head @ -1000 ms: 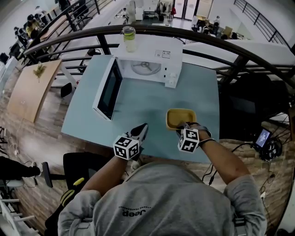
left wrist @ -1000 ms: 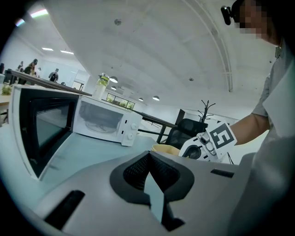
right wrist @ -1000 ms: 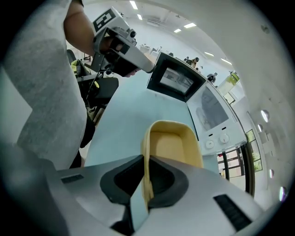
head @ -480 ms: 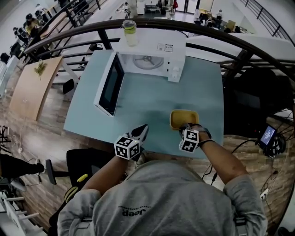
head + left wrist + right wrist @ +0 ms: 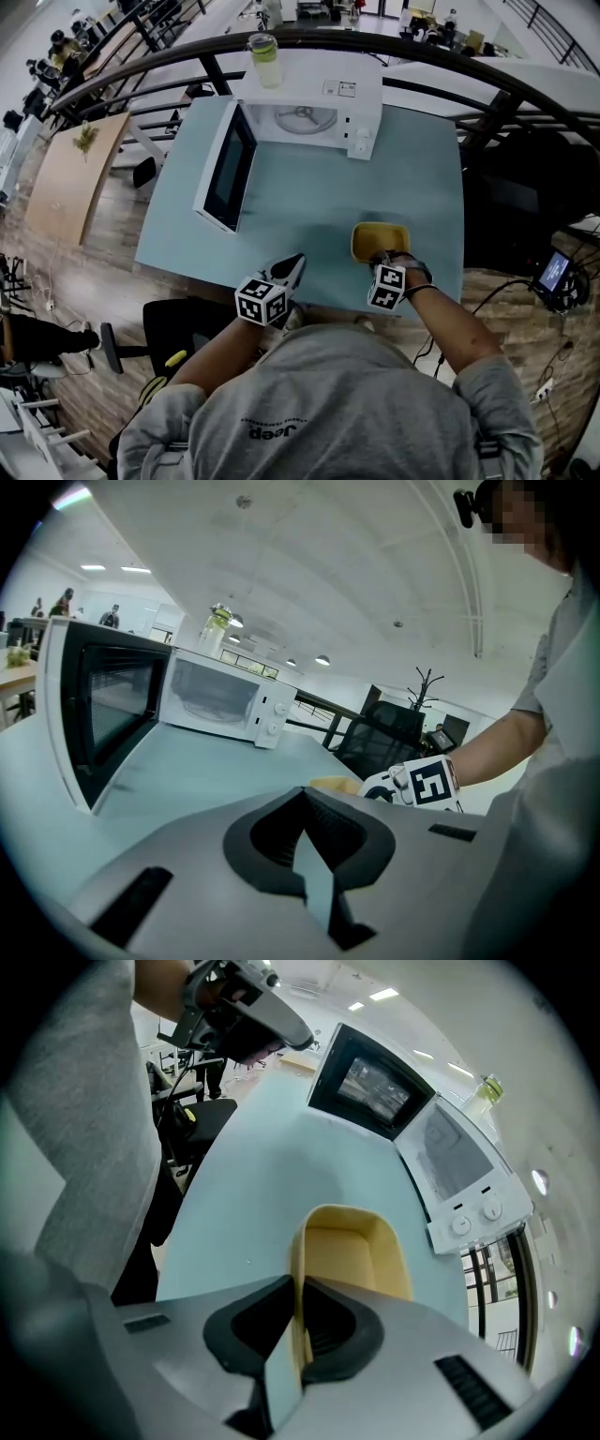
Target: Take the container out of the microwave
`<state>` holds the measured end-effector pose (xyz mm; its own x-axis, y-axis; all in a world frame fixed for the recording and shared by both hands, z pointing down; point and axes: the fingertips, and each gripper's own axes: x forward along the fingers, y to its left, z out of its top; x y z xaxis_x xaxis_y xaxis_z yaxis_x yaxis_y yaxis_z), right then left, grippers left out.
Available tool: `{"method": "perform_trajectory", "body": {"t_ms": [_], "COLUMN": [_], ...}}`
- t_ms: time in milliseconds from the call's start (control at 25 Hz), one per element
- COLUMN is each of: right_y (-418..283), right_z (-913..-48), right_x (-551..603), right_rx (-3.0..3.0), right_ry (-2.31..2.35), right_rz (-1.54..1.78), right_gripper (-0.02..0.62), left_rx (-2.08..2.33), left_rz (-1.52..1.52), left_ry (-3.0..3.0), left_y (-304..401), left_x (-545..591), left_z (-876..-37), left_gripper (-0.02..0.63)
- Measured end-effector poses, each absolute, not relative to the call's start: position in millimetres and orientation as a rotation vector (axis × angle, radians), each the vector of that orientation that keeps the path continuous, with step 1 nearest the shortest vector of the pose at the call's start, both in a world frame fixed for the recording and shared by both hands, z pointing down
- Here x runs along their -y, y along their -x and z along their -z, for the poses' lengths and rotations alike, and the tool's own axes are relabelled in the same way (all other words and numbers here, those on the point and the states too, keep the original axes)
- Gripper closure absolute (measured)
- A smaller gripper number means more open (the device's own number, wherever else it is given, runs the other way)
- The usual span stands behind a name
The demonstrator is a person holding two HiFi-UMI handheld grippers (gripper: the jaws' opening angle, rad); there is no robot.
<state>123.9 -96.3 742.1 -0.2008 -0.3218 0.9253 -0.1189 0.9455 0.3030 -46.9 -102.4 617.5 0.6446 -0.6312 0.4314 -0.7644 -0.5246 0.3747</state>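
Though clear of the microwave (image 5: 314, 108), container (image 5: 380, 241) near the table's (image 5: 300, 216) front edge.

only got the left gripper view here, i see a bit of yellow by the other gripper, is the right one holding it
observer: yes, the right gripper view shows the right gripper with its jaws shut on the near wall of the yellow container.
operator: anything in it
observer: no, its inside shows bare.
operator: where is it relative to the microwave
observer: the head view puts it at the near edge of the table, well apart from the open microwave; whether it touches the table I cannot tell.
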Motion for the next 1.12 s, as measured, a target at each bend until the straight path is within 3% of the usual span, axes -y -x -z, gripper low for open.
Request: {"method": "perform_trajectory", "body": {"t_ms": [520,720,1120], "right_y": [-125.9,-123.8,-124.7], "right_z": [-766.4,-765.0,-733.7], "right_x": [88.1,85.1,95.8], "right_rx": [1.767,1.808,1.898], "right_ry": [-0.291,-0.276,-0.347], "right_rz": [0.181,0.111,0.026], "right_gripper": [0.547,0.462,0.449], "left_rx": [1.061,1.062,1.056], "left_rz": [-0.366,-0.359,-0.323], "left_ry": [-2.322,-2.326,-2.364], "left_y": [38.0,35.1,27.4], "left_x": [105.4,109.7,123.3], "left_z": [-620.2,-617.7,-600.7], "left_gripper": [0.598,0.598,0.598]}}
